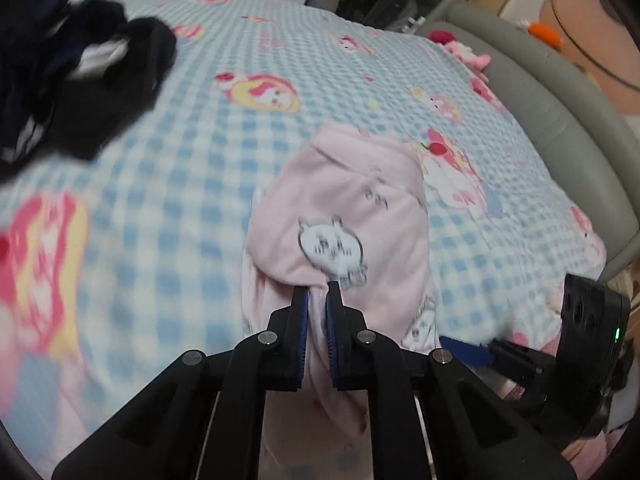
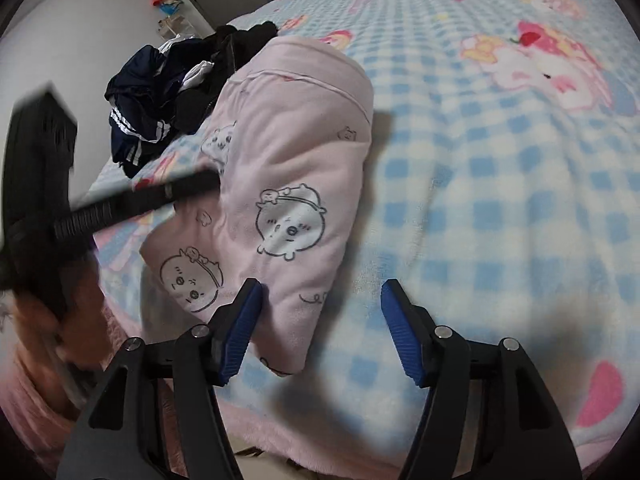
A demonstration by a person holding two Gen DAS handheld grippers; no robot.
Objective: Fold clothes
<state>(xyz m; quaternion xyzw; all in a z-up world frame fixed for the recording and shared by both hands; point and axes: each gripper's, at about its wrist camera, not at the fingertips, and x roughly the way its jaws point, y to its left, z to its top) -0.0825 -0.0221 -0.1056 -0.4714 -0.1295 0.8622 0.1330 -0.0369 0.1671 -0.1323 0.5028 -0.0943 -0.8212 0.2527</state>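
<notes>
A pale pink garment printed with white cartoon animals lies doubled over on the checked blue bedspread. My left gripper is shut on a fold of that pink cloth, which hangs down between its blue pads. In the right wrist view the same pink garment stands in a tall fold, and my left gripper reaches into its left side as a blurred black bar. My right gripper is open over the garment's near right corner, with its left finger against the cloth and the right one above bare bedspread.
A heap of dark navy and black clothes with white stripes sits at the bed's far left, also seen as a dark clothes heap. A grey padded bed frame curves along the right. Pink soft toys lie near it.
</notes>
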